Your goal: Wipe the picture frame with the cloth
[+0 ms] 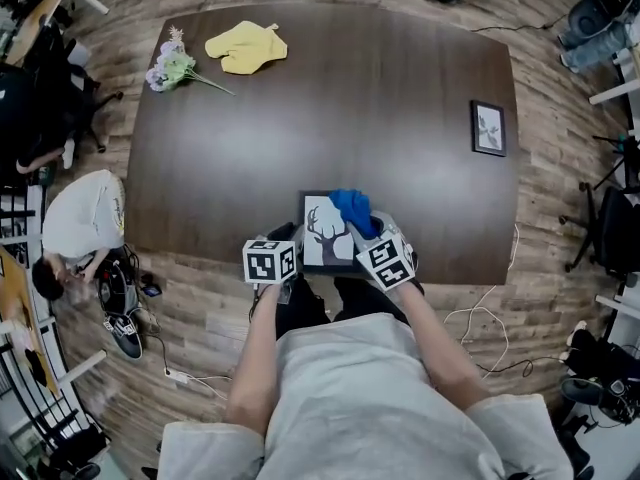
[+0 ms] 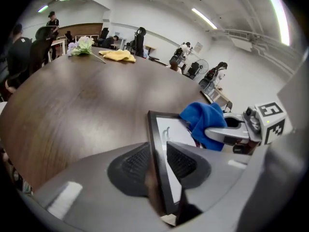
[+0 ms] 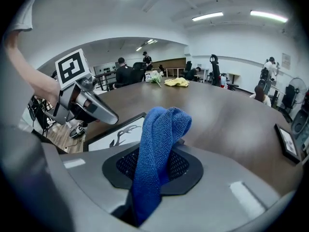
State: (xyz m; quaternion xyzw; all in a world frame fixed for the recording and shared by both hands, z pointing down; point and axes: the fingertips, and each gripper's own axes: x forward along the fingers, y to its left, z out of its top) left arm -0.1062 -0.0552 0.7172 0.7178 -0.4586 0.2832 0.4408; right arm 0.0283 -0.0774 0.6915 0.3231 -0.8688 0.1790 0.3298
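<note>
Saw a bunch of flowers (image 1: 172, 68) near the far left corner of the desk (image 1: 330, 118), with a yellow rag (image 1: 246, 46) just right of it. Found the left gripper (image 2: 158, 149) at the near edge, fingers released, straddling the left border of the picture frame (image 1: 322, 230) without clamping it. Found that frame at the middle of the near edge, face up, long axis running from near edge to far edge, top of its antler drawing pointing to the far edge. Saw the right gripper (image 3: 157, 151) with fingers clenched on the blue cloth (image 1: 352, 208), bunched over the frame's far right corner. Noted a second small frame (image 1: 488, 128) near the right edge.
</note>
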